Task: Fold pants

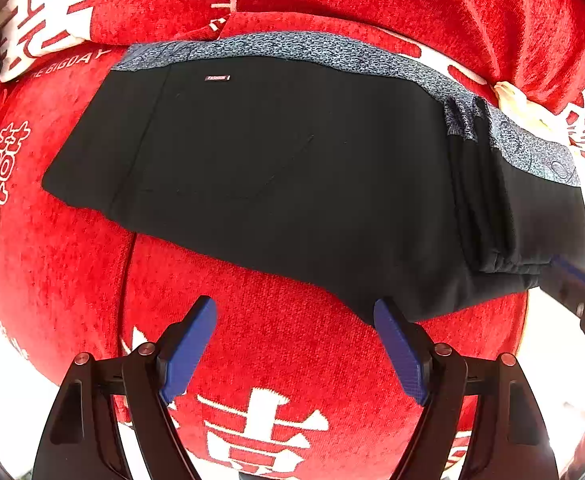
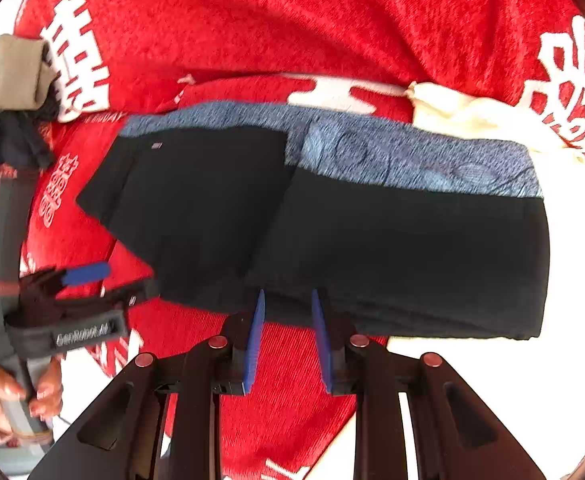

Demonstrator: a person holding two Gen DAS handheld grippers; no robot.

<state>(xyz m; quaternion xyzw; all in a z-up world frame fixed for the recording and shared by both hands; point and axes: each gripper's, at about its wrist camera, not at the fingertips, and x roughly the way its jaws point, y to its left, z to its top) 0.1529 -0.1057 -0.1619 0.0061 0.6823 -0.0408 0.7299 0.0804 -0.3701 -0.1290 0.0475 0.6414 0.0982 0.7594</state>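
Black pants [image 1: 276, 168] with a blue-grey patterned band lie folded flat on a red cushion [image 1: 252, 340] printed with white characters. In the right wrist view the pants [image 2: 412, 256] show one layer lapped over another. My left gripper [image 1: 296, 310] is open wide at the pants' near edge, its right fingertip [image 1: 386, 316] at the hem. My right gripper [image 2: 288, 300] is blurred, its fingers a narrow gap apart over the near edge, with nothing clearly pinched. The right gripper [image 1: 580, 284] also shows at the pants' right end, and the left gripper [image 2: 108, 284] at the left.
A cream cloth [image 2: 464, 116] lies behind the pants at the right. A beige roll [image 2: 16, 72] and a dark garment [image 2: 4, 140] sit at the far left. A hand [image 2: 12, 392] holds the left gripper's handle. A white surface [image 2: 532, 380] borders the cushion.
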